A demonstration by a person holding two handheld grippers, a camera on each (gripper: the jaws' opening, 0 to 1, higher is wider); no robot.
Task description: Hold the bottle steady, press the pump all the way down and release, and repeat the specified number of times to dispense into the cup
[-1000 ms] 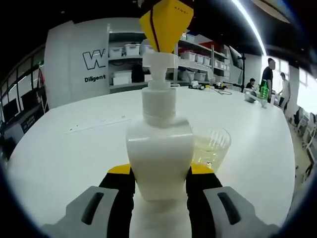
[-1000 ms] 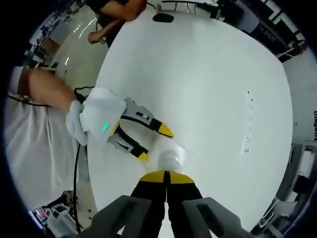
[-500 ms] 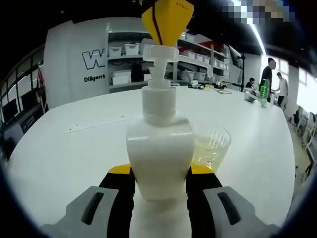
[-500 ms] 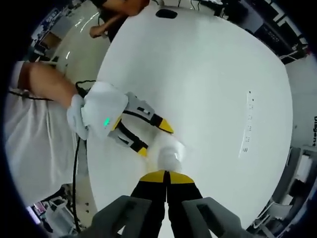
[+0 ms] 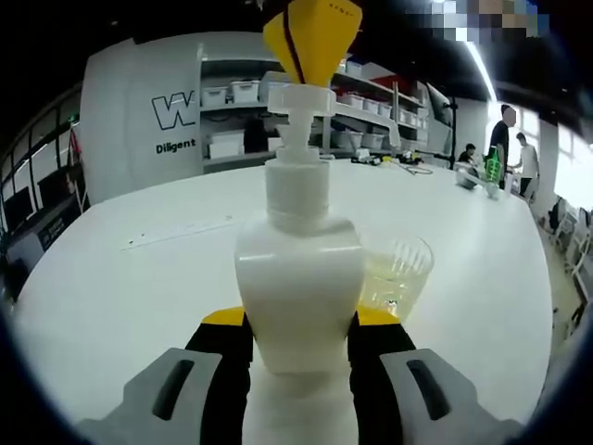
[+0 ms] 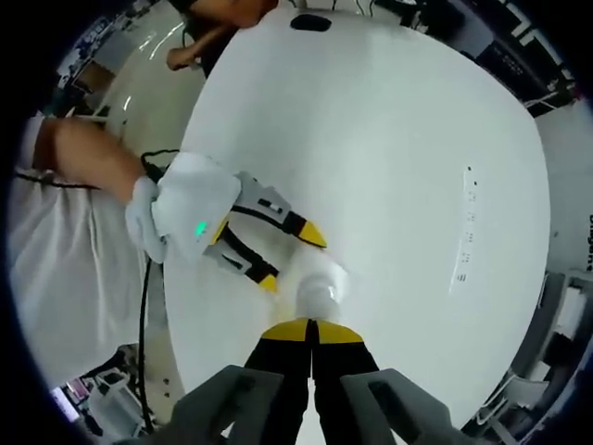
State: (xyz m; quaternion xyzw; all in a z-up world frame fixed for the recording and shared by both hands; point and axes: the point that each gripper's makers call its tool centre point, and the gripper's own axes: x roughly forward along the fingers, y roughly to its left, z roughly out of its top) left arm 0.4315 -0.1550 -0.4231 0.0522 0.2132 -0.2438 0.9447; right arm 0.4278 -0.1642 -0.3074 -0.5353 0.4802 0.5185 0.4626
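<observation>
Gripping the white pump bottle (image 5: 298,278) by its lower body, the left gripper (image 5: 298,345) has one yellow-tipped jaw pressed to each side; bottle stands upright on the white table (image 5: 120,287). Right gripper (image 6: 311,330) has its jaws pressed together, nothing between them, tips resting on the pump head (image 5: 300,98), pump stem extended. Clear plastic cup (image 5: 395,273) sits just beside the bottle, under the spout side, holding a little pale liquid.
</observation>
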